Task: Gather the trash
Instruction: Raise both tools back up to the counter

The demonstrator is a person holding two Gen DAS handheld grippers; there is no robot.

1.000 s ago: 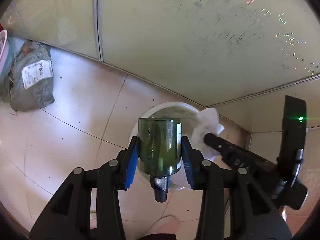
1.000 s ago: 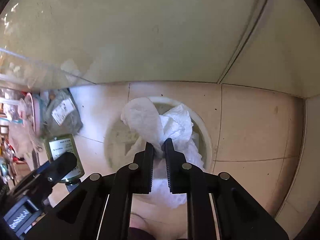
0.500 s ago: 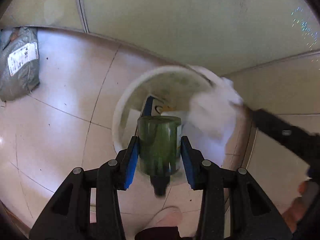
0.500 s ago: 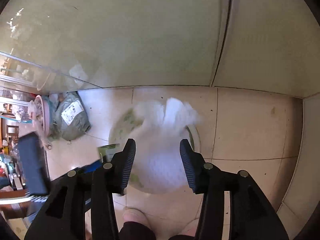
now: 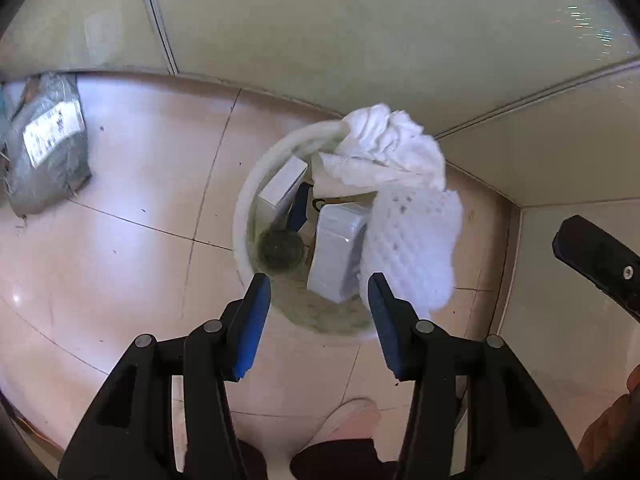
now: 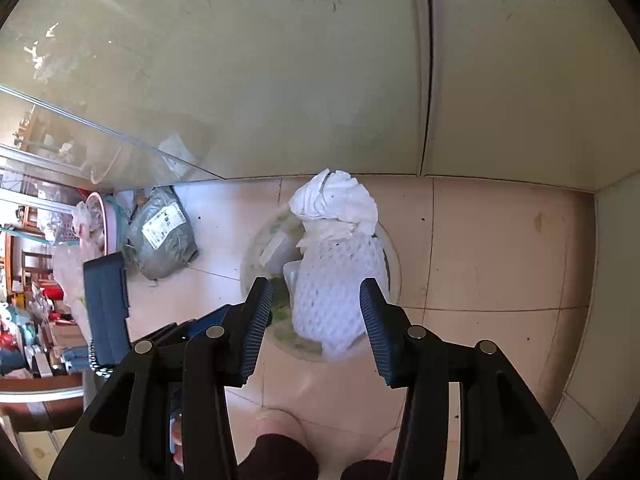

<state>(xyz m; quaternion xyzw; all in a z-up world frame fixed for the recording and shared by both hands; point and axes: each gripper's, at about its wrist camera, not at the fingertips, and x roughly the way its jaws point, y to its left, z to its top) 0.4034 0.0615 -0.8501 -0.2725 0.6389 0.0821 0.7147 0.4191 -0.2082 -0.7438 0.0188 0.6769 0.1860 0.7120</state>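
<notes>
- While both tools point steeply down at the floor, the left hand-held gripper (image 5: 318, 292) has its blue pads apart with nothing between them; its jaws have just been opening.
- Green bottle (image 5: 280, 249) sits inside the white trash bin (image 5: 243, 216), seen end-on as a dark green disc at the bin's left inner wall, below and clear of the left pads.
- Right hand-held gripper (image 6: 316, 296) is likewise open and empty; its jaws have just been opening too, and nothing is pinched between the ribbed pads.
- White tissue wad (image 6: 334, 200) is draped over the far rim of the bin, with white foam netting (image 6: 340, 292) hanging below it across the bin's right side.
- From the right wrist view the netting shows between the pads, but lower down at the bin; no contact with either pad.
- Also in the bin: two white boxes (image 5: 340, 248), one leaning at the left wall and one lying nearer the centre, with something blue between them.
- Bin stands on the beige tiled floor (image 5: 132, 200), near a wall corner.
- Grey parcel bag (image 5: 46, 148) with a white label lies on the floor, well left of the bin.
- Person's foot (image 5: 352, 420) shows at the bottom edge, near the bin.
</notes>
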